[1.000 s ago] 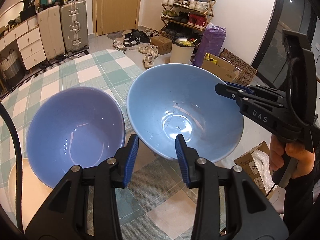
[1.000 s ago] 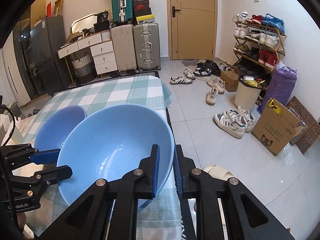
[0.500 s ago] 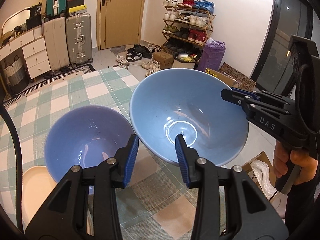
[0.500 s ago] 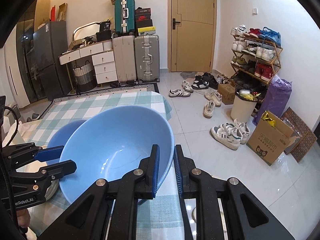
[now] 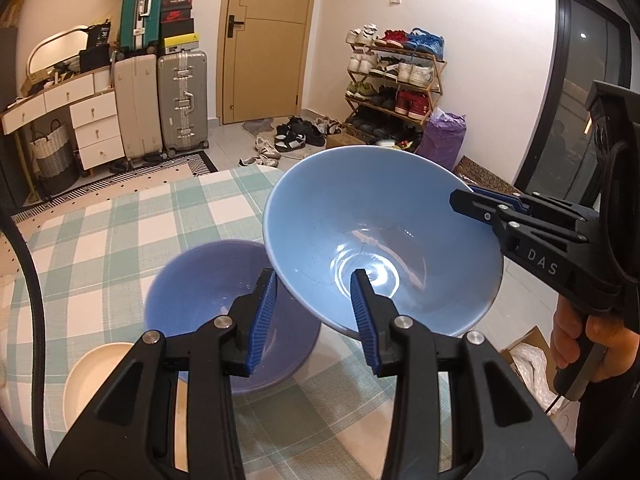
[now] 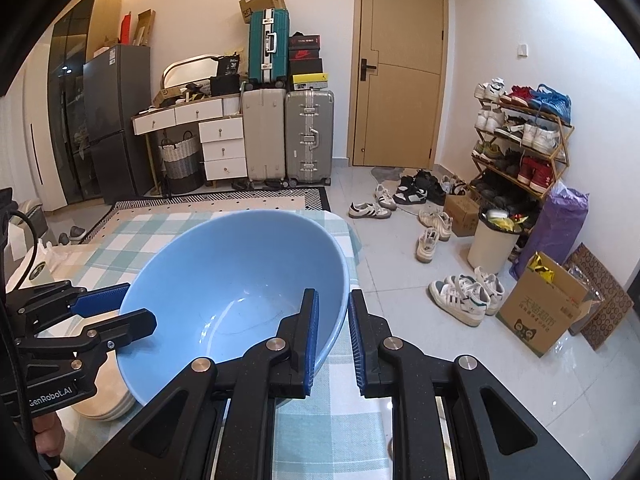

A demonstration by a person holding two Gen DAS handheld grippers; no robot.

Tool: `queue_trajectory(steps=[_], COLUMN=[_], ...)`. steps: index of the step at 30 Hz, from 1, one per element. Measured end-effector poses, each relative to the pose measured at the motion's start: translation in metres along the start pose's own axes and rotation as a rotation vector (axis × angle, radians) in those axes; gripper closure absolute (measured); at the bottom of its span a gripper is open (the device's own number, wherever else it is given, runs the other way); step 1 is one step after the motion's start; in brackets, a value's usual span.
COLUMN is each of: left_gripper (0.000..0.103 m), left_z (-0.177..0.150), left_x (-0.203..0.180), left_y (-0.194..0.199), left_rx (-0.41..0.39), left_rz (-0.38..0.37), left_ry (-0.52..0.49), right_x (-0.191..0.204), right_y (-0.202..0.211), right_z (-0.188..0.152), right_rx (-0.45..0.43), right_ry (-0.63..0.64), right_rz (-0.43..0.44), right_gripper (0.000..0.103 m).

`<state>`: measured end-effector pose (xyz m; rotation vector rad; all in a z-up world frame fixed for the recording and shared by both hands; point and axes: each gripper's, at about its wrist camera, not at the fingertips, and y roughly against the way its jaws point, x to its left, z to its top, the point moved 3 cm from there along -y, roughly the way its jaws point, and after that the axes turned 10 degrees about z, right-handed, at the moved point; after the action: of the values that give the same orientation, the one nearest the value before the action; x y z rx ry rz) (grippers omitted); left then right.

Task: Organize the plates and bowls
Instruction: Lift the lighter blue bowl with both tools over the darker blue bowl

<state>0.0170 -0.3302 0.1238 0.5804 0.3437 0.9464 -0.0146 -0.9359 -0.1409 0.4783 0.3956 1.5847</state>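
A: In the left wrist view, what does the left gripper (image 5: 312,312) grasp?

B: The rim of the large light-blue glazed ceramic bowl (image 5: 380,236). Its blue ribbed fingers (image 5: 262,316) stand partly apart, with the near edge of the bowl between them; one pad sits outside the wall, the other inside the basin. The bowl hangs tilted, clear of the green-and-white checked tablecloth (image 5: 100,240).

A: And on the far side of that bowl?

B: The right gripper (image 5: 468,198) comes in from the right, a hand (image 5: 580,336) on its black handle, its tips clamped on the opposite rim.

A: What lies beneath the tongs?

B: A smaller periwinkle-blue ceramic bowl (image 5: 200,292) sits on the cloth just below and left of the left gripper's fingers, partly under the raised bowl. A cream round plate (image 5: 96,372) lies further left, near the gripper's left arm.

A: Now the right wrist view?

B: The right gripper (image 6: 334,336) has its jaws clenched narrowly on the near rim of the light-blue bowl (image 6: 240,280); the left pad is inside the basin, the right pad outside. The left gripper (image 6: 112,308) reaches in from the left and pinches the opposite rim. Under it, a stack of cream plates (image 6: 104,396) rests on the checked tablecloth (image 6: 112,248).
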Motion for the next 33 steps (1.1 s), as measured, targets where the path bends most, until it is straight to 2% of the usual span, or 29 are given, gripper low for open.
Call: queue_trajectory(steps=[18,24,33], left_gripper=[0.068,0.068,0.068], left_z=[0.005,0.005,0.001], left_x=[0.067,0.084,0.097], left_y=[0.025,0.023,0.012], left_rx=[-0.050,-0.057,-0.037], left_rz=[0.123,0.178,0.215], left_ry=[0.073,0.077,0.085], right_x=[0.058,0.072,0.083], right_y=[-0.030,-0.049,-0.073], right_z=[0.028,0.031,0.030], right_rx=[-0.008,0.001,0.021], right_ry=[0.053,0.059,0.059], right_rz=[0.088,0.119,0.154], right_gripper=[0.087,0.087,0.087])
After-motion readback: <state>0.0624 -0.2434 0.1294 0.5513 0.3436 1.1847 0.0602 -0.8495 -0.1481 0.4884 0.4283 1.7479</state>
